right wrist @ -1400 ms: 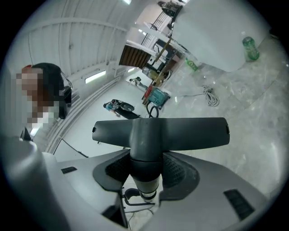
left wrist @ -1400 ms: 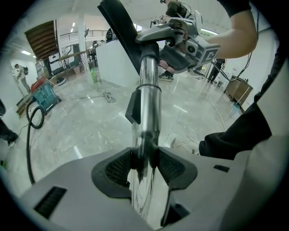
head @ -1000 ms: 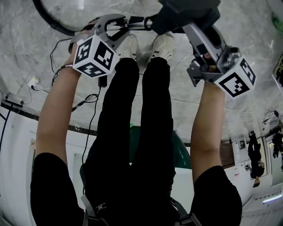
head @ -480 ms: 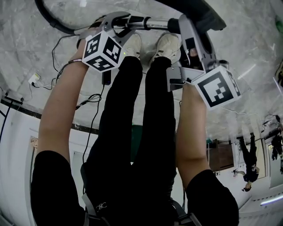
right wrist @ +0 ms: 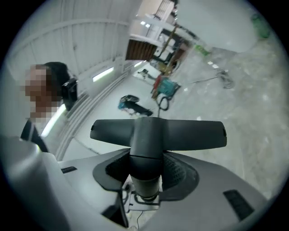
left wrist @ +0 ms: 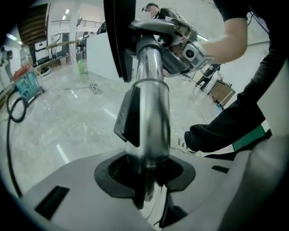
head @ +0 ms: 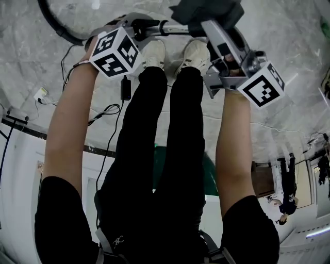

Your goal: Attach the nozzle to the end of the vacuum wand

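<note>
L tongs (left wrist: 146, 173) have just been closing, w/ wand (left wrist: 151, 76) between them; pads now on the tube. In head view the L cube (head: 116, 51) has crept up & a bit right vs 1 s ago, and has turned, so its faces show at a new angle. R tongs (right wrist: 145, 176) w/ nozzle (head: 206, 10): half a sec ago they'd swung in toward centre, R cube (head: 263, 85) lower & nearer the legs, nozzle mostly off the top edge. Now they're back out right & higher, nozzle back in frame at top. R cube ends slightly left of & above its spot 1 s ago.
</note>
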A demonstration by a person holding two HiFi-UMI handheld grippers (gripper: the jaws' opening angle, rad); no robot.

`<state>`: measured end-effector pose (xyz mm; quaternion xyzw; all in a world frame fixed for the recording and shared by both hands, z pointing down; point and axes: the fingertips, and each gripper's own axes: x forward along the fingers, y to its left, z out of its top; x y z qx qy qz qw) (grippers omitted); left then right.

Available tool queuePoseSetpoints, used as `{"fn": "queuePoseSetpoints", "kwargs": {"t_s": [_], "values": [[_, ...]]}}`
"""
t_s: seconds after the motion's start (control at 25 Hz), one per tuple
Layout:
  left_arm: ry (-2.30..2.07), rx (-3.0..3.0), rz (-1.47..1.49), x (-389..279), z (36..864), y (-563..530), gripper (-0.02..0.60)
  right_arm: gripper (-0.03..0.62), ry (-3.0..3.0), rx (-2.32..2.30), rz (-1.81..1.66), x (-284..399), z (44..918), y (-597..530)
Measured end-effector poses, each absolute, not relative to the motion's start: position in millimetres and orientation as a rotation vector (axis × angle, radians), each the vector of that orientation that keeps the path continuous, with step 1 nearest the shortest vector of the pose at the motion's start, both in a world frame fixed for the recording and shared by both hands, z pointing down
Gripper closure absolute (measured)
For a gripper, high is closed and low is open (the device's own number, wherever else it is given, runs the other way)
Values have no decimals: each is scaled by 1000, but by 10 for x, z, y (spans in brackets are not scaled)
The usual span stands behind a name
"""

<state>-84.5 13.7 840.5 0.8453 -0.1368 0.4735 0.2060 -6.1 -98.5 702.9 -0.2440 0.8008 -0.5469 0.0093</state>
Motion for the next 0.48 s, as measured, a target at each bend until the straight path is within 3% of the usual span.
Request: {"fn": "queuePoseSetpoints", "kwargs": {"t_s": [0.16, 0.28, 0.36, 0.48], "values": [[-399, 2311, 1309, -699, 8568, 148, 437, 401, 2131, -1532, -1793, 372, 7458, -970], [-365, 2328, 1308, -580, 8596, 210, 436, 402, 1908, -1840, -1739, 535, 7439, -860], [-355, 2351, 1284, -564, 8539, 194, 436, 404, 2021, -1806, -1643, 504, 7309, -877], [-281, 2390, 1215, -556, 8403, 142, 437, 404, 2319, -1340, -1518, 270, 7026, -942]]}}
